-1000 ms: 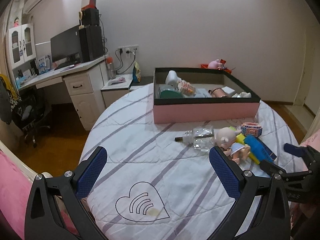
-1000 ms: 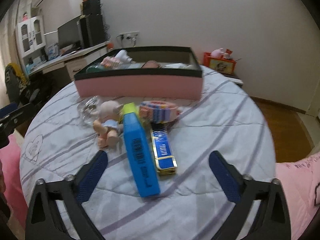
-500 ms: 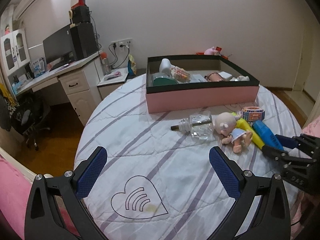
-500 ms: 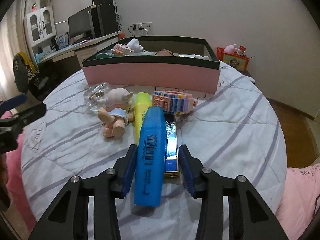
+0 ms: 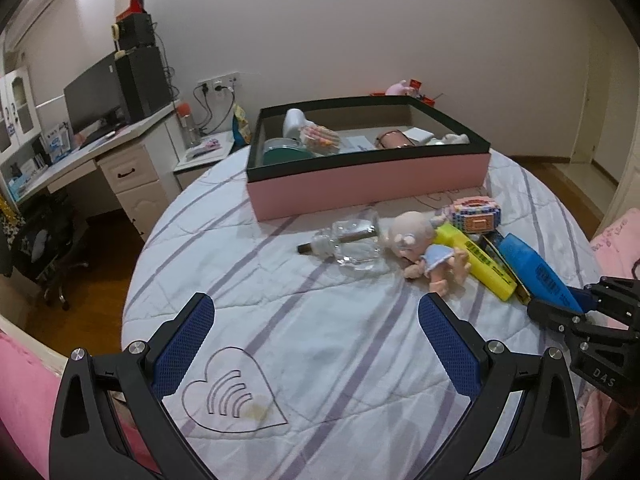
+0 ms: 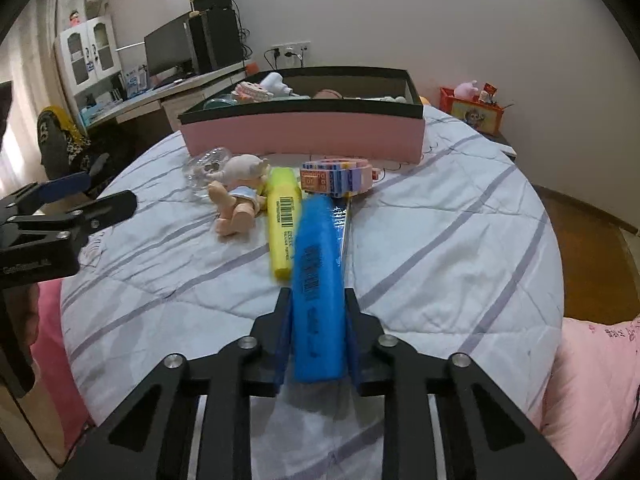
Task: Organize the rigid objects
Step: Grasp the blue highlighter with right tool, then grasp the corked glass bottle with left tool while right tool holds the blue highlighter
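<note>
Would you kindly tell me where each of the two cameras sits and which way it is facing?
Left wrist: on the left gripper, looking down across the round bed at the pink box; its own open jaws show, the right gripper at the right edge.
Right wrist: on the right gripper, facing the same box; its jaws have just closed on the blue marker.
Shared: box, doll, yellow marker, glass bottle.
</note>
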Tool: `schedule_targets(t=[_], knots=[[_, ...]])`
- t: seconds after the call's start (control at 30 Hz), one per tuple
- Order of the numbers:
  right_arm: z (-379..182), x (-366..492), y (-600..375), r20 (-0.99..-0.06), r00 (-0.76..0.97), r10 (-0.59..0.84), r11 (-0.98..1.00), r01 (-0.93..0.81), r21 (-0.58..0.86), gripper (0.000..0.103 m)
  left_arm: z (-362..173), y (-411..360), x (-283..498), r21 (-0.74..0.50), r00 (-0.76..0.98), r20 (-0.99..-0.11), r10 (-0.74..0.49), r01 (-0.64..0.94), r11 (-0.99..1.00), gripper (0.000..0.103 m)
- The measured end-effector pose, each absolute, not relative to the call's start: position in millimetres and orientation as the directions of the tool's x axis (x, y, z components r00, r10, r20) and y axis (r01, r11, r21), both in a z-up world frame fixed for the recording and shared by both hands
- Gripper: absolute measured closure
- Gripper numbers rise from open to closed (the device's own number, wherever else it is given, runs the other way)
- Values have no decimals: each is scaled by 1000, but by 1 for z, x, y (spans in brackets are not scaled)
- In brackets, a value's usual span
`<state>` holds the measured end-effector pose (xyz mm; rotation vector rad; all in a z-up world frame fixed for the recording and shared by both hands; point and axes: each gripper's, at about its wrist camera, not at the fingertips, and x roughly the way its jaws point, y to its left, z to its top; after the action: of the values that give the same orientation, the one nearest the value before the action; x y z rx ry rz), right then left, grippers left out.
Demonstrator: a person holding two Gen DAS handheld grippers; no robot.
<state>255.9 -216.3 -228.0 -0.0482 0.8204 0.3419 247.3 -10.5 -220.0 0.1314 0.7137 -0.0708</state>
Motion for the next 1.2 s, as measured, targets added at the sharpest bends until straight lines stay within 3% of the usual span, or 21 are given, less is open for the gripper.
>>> schedule_targets(t=[0.43, 0.77, 1.03, 1.2], knots=[[-218, 273, -262, -668, 696, 264, 964, -223, 148, 85, -230, -12, 281, -68, 710, -690, -137, 125, 990, 0], [-223, 306, -273, -663, 696, 276, 961, -211, 179, 85, -244, 2, 321, -98, 698, -710, -98, 40, 994, 0], [-235, 323, -260, -684, 667, 295, 955, -232, 186, 82, -247, 9, 337, -181, 673, -722, -162, 43, 983, 0], [-237, 323, -263, -684, 664, 302, 953, -230, 198, 82, -239, 16, 324, -127, 701, -705, -106, 22, 992, 0]])
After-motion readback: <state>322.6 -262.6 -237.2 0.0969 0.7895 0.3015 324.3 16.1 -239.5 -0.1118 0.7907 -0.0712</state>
